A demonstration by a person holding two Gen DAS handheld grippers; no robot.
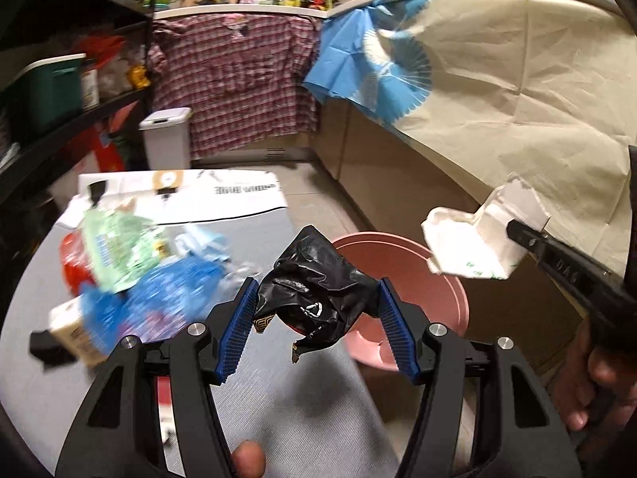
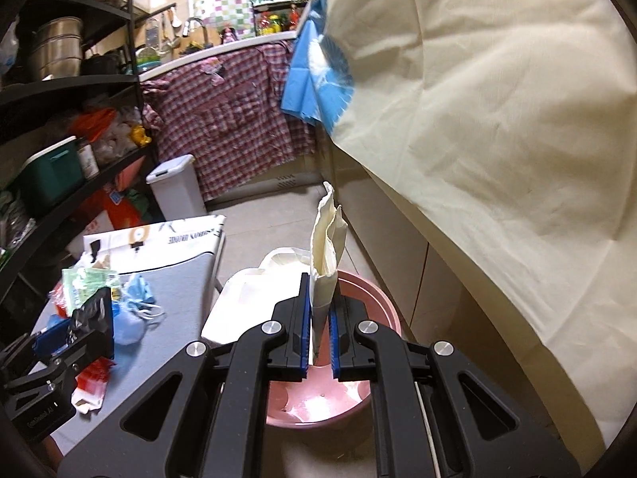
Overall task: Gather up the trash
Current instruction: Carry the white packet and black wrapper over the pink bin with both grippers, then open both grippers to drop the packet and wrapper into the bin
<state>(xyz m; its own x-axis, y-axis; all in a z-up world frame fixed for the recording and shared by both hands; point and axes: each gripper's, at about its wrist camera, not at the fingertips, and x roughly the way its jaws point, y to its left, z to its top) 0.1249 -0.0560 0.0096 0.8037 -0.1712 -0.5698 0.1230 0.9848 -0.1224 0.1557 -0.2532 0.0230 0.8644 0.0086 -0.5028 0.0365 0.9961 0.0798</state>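
Observation:
My left gripper [image 1: 316, 300] is shut on a crumpled black plastic wrapper [image 1: 318, 283] and holds it above the grey table's right edge, beside the pink bucket [image 1: 402, 279]. My right gripper [image 2: 320, 318] is shut on a white paper carton [image 2: 326, 255] and holds it over the pink bucket [image 2: 370, 298]. The carton [image 1: 469, 239] and the right gripper also show at the right of the left wrist view. More trash lies on the grey table [image 1: 298, 418]: a green packet [image 1: 119, 251], blue wrappers [image 1: 175, 294], a red packet [image 1: 73, 263] and a face mask [image 2: 135, 298].
A white lidded bin [image 1: 165, 139] stands on the floor by the plaid cloth [image 1: 235, 79]. A white box [image 1: 191, 195] lies at the table's far end. Dark shelves [image 1: 59, 127] run along the left. A cream cloth [image 1: 517, 91] covers the counter on the right.

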